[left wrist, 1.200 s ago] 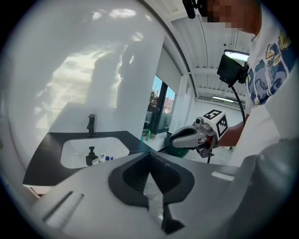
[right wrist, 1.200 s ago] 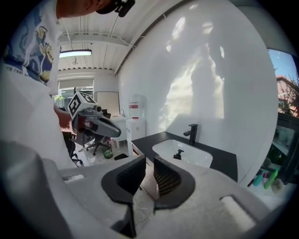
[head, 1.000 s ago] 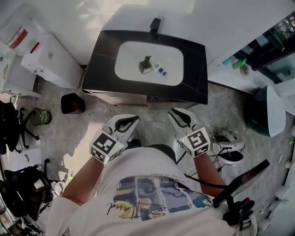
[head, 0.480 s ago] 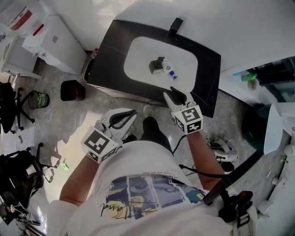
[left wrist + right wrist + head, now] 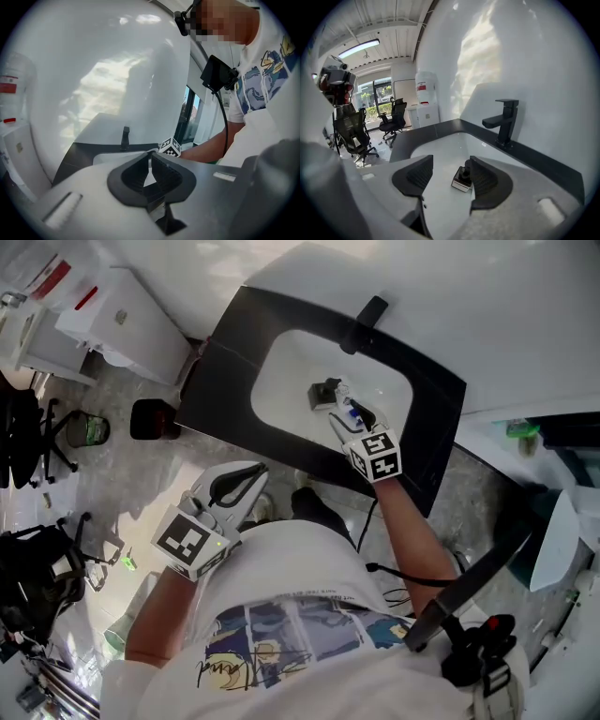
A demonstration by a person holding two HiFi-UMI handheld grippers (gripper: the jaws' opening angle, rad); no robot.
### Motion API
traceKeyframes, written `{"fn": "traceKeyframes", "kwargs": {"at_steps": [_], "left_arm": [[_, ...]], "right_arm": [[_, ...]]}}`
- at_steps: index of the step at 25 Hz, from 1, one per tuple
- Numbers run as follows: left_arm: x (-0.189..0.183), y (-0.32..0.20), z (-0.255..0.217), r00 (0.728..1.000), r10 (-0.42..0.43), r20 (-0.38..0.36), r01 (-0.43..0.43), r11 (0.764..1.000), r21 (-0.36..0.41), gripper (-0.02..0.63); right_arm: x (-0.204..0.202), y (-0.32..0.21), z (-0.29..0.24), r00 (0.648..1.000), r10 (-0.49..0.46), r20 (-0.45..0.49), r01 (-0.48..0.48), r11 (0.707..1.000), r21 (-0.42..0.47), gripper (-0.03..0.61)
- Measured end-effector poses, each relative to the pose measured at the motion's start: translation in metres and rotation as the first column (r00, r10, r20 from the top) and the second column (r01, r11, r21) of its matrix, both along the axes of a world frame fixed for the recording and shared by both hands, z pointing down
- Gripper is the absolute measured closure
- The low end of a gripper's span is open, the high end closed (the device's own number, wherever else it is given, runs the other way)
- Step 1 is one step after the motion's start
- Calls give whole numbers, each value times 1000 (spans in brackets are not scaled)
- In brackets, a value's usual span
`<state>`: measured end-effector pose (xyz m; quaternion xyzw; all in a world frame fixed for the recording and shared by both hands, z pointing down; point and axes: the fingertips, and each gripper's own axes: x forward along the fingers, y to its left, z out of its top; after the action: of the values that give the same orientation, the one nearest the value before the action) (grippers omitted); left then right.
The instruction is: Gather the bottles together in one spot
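Observation:
A small square bottle [image 5: 323, 395] with a white base and a black cap stands in the white basin [image 5: 281, 381]. A tiny clear bottle with a blue cap [image 5: 351, 410] lies just right of it. My right gripper [image 5: 339, 418] reaches over the basin beside both, and its jaws are opening. In the right gripper view the square bottle [image 5: 462, 178] sits ahead between the spread jaws of this gripper [image 5: 451, 161], close to the right one, untouched. My left gripper [image 5: 234, 486] hangs back near my body, off the counter, its tips [image 5: 151, 157] closed together on nothing.
A black faucet [image 5: 364, 320] stands at the basin's far rim, set in a dark counter [image 5: 225, 362]. On the floor to the left are a black bin [image 5: 150, 418], white cabinets [image 5: 112, 315] and office chairs [image 5: 28, 442].
My right gripper has travelled from in front of my body out over the basin, up to the bottles, and its jaws have spread. The left gripper stayed low by my body.

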<state>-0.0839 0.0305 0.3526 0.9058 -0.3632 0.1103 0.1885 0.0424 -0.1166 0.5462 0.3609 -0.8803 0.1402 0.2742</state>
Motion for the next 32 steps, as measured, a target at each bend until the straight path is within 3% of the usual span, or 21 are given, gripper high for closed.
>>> {"fn": "traceKeyframes", "kwargs": {"at_steps": [4, 15, 26, 28, 30, 32], "left_arm": [[14, -18, 2, 1000, -10, 26, 10, 1000, -7, 591], [21, -44, 7, 994, -80, 78, 83, 996, -32, 584], [22, -51, 7, 983, -144, 117, 151, 987, -47, 584], [22, -52, 6, 982, -147, 119, 154, 987, -47, 584], [22, -53, 6, 982, -147, 121, 154, 987, -47, 584], [23, -54, 5, 982, -145, 120, 151, 987, -46, 584]], "right_arm": [[-2, -27, 28, 999, -24, 27, 25, 998, -52, 297], [-4, -81, 94, 1000, 18, 25, -14, 991, -132, 258], [-12, -98, 119, 996, 23, 85, -7, 983, -183, 258], [-15, -96, 120, 996, 17, 87, 0, 983, -185, 270], [-18, -95, 119, 996, 10, 87, 6, 983, -181, 324], [-18, -94, 118, 997, 11, 83, 3, 984, -175, 324]]}}
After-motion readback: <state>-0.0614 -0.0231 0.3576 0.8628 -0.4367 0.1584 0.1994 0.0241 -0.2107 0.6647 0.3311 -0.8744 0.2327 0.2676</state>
